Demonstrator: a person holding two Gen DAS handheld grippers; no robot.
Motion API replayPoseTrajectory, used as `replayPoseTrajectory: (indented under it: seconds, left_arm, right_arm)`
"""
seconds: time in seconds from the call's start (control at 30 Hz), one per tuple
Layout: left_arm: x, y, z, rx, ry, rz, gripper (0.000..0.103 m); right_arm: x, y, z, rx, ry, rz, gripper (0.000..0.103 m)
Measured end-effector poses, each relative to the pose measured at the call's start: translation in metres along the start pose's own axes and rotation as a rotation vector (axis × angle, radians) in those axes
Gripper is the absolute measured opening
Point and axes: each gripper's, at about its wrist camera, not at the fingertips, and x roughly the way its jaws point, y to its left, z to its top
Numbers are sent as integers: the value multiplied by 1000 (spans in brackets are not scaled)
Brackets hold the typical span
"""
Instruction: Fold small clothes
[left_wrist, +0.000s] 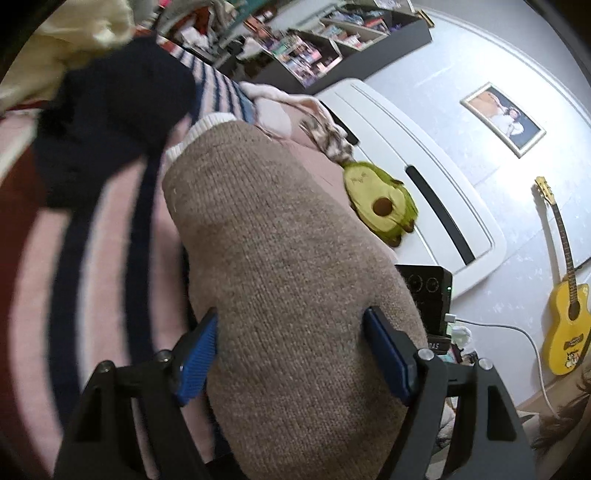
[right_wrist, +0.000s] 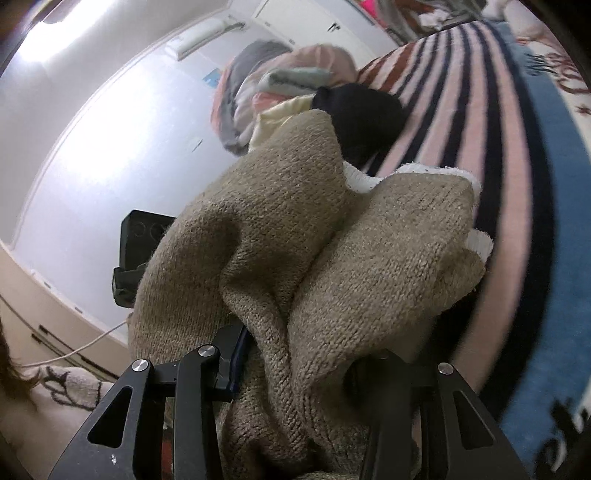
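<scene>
A small beige knit sweater (left_wrist: 280, 258) with white ribbed trim lies on a pink and navy striped blanket (left_wrist: 85, 258). My left gripper (left_wrist: 291, 354) is open, its blue pads on either side of the sweater's near end. In the right wrist view the sweater (right_wrist: 295, 229) is bunched in thick folds. My right gripper (right_wrist: 299, 365) has these folds between its fingers; the right finger is hidden by the cloth, so its closure is unclear. A dark navy garment (left_wrist: 110, 118) lies beyond the sweater; it also shows in the right wrist view (right_wrist: 362, 114).
An avocado plush (left_wrist: 380, 203) and a pink garment (left_wrist: 280, 114) lie past the sweater. A black speaker box (left_wrist: 428, 291), a white cable and a yellow guitar (left_wrist: 565, 314) stand to the right. A pile of folded clothes (right_wrist: 273, 85) and a cream garment (right_wrist: 280, 114) lie beyond.
</scene>
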Motion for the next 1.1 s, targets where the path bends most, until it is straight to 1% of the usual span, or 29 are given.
replayPoseTrajectory:
  seconds: [0.07,0.1,0.13,0.17,0.2,0.23,0.27,0.3,0.33,0.37,0.4,0.47,0.53,0.6,0.7,0.73,0.8,0.87,0.93,0.97,1.0,1.03,1.07,1.1]
  left_arm:
    - [-17,15,-4,-17,-1,50,75]
    - [-22,22,-6,-19,3,91,74]
    - [-27,27,-9,-18,5,138,72]
    - [-32,31,-11,-22,8,169,72]
    - [-35,34,-14,-35,9,168,72]
    - [-42,38,-18,-65,4,128,72]
    - [-47,41,-20,-81,-2,103,74]
    - [-51,42,-22,-93,-12,86,78]
    - [-55,41,-23,-93,-26,95,80]
    - [-54,39,-23,-87,-30,110,83]
    - [-53,39,-25,-78,-24,124,84]
    - [-42,42,-29,-75,21,118,84]
    - [-29,47,-33,-99,62,112,84]
    - [-20,52,-36,-112,70,130,93]
    - [-10,60,-37,-151,81,117,96]
    - [-8,60,-37,-149,83,116,96]
    - [-3,60,-37,-138,92,116,98]
    - [2,64,-38,-155,102,100,98]
    - [5,67,-38,-168,104,87,98]
    - [6,68,-38,-170,105,84,98]
    - [8,69,-39,-174,105,82,97]
    - [11,68,-39,-177,105,84,97]
    - [12,68,-39,-178,104,88,97]
    - [13,68,-39,-176,103,93,96]
  right_arm:
    - [19,7,1,-18,33,-21,35]
    - [27,8,0,-24,49,-43,35]
    - [36,6,-2,-27,73,-83,36]
    - [40,3,-5,-28,92,-114,36]
    - [43,-1,-9,-25,104,-129,38]
    - [44,-5,-12,-14,110,-124,40]
    - [44,-10,-15,12,108,-121,44]
    - [43,-13,-17,24,111,-144,50]
    - [41,-17,-18,27,116,-172,55]
    - [41,-18,-17,27,119,-201,64]
    - [40,-18,-16,23,121,-229,73]
    - [36,-21,-16,19,133,-249,78]
    - [32,-23,-18,29,142,-236,78]
    - [32,-29,-20,48,164,-201,79]
    - [45,-41,-18,68,196,-159,84]
    - [47,-45,-18,72,202,-142,85]
    - [45,-51,-20,71,210,-117,86]
    - [46,-52,-20,72,211,-95,86]
    - [51,-54,-19,89,209,-58,83]
    - [55,-53,-19,97,210,-34,76]
    - [59,-52,-18,108,211,-6,65]
    - [62,-53,-19,128,214,34,59]
    - [65,-53,-19,137,212,44,55]
    - [65,-52,-19,133,208,44,53]
